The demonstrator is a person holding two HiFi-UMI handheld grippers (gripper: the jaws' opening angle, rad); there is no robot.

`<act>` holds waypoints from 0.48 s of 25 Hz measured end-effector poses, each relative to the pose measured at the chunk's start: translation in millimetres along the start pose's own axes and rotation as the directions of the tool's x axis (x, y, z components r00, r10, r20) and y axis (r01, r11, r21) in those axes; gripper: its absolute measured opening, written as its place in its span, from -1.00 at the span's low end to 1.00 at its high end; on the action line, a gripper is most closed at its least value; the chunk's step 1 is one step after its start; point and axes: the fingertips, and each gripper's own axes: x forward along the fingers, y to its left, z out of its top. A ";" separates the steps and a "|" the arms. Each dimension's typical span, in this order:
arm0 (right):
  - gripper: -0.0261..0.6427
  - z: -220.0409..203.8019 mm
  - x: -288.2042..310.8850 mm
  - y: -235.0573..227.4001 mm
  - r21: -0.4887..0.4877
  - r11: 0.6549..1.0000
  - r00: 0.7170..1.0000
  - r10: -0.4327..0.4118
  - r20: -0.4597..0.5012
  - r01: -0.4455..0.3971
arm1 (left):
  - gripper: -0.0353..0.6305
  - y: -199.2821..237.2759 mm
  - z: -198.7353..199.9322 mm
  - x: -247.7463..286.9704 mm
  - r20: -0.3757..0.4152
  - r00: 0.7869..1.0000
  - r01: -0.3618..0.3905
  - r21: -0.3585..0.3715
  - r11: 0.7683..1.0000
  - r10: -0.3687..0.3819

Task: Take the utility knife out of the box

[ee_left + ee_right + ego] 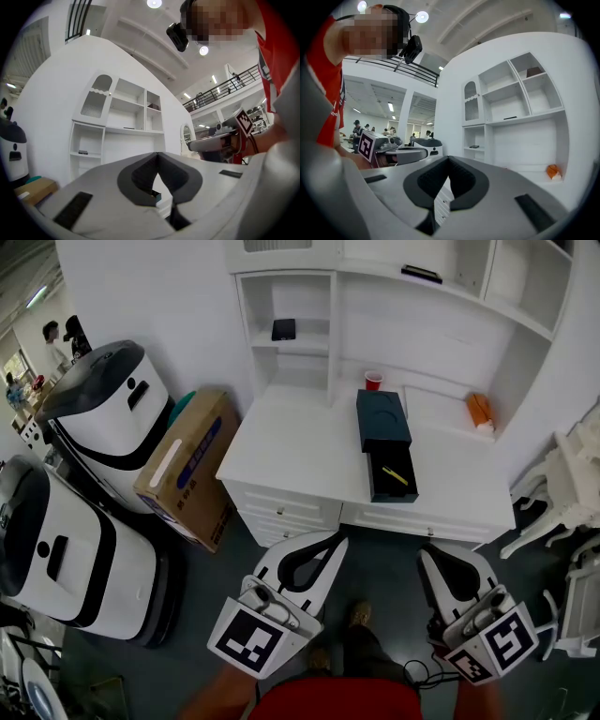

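Ahead of left gripper (335,539) and right gripper (425,555), well apart from tips: desk (281,457) carrying dark box (382,418), tray (378,486) slid out, yellow utility knife (395,474) lying inside. Both grippers: jaws together, nothing held. Removal not started. Remaining: approach, grasp, lift-out.

Looks bright and evenly lit, mostly from round ceiling lamps (153,3) flaring white in both gripper views. Casts only soft shadows under the white desk (281,446). Bends hard and darkens toward the edges; reads sharp mid-frame.
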 end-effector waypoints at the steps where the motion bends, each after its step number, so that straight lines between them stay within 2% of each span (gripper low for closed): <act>1: -0.89 -1.7 5.3 -5.5 0.001 1.000 1.000 0.000 -0.004 0.000 | -0.88 4.4 -1.8 4.9 -0.004 1.000 -0.002 -0.003 1.000 0.002; 10: -0.89 -19.5 54.3 -75.7 -0.004 1.000 1.000 0.010 -0.025 -0.010 | -0.88 50.5 -12.7 68.0 -0.029 0.998 -0.046 0.004 0.999 0.046; 12: -0.89 -22.7 65.2 -96.2 0.000 1.000 0.999 0.018 -0.029 -0.018 | -0.88 62.9 -8.6 86.9 0.006 0.998 -0.060 0.017 0.998 0.060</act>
